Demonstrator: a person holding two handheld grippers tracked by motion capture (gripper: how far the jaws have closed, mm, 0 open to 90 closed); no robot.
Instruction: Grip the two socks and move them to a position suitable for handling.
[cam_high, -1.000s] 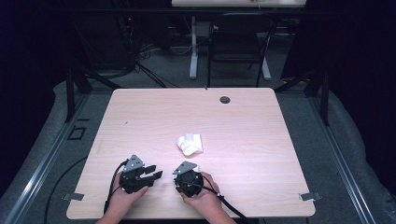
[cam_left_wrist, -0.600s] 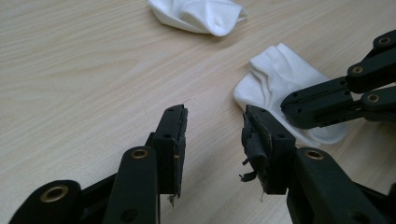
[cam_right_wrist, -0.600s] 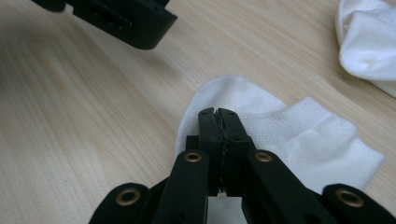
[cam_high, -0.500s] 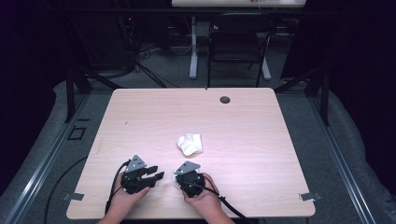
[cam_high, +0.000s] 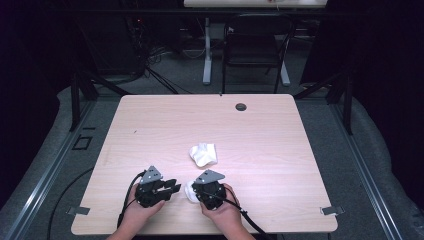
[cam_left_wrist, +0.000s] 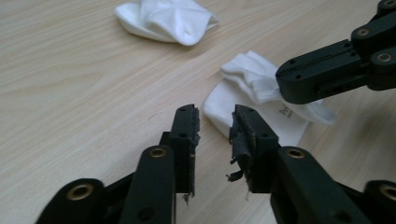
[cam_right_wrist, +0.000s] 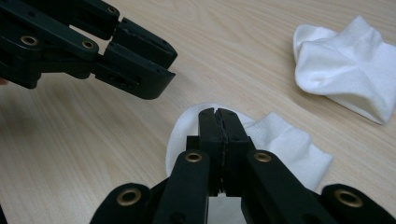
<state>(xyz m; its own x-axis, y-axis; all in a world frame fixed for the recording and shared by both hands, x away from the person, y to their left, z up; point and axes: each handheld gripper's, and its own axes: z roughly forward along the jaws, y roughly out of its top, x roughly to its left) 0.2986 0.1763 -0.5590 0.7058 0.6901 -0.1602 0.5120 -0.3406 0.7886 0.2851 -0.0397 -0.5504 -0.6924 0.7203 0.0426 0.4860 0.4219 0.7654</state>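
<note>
Two white socks lie on a pale wooden table (cam_high: 150, 125). The nearer sock (cam_right_wrist: 285, 140) lies flat by the table's near edge, between the two grippers. The right gripper (cam_right_wrist: 218, 114) rests over this sock with its fingers pressed tightly together; from its own view the tips sit over the sock's rounded end, though whether any cloth is pinched between them cannot be told. In the left gripper view, this same gripper's fingers lie on the bunched part of the sock.

The left gripper (cam_left_wrist: 215, 123) sits just beside the nearer sock, on its left in the high view. Its fingers have just been closing and stand part-way open, with a narrow gap and nothing between them; they point at the sock's edge, just short of it.

The second sock (cam_high: 203, 154), crumpled, lies farther from the nearer sock, toward the table's middle. A small dark round fitting (cam_high: 241, 106) sits well beyond it, near the table's far edge.
</note>
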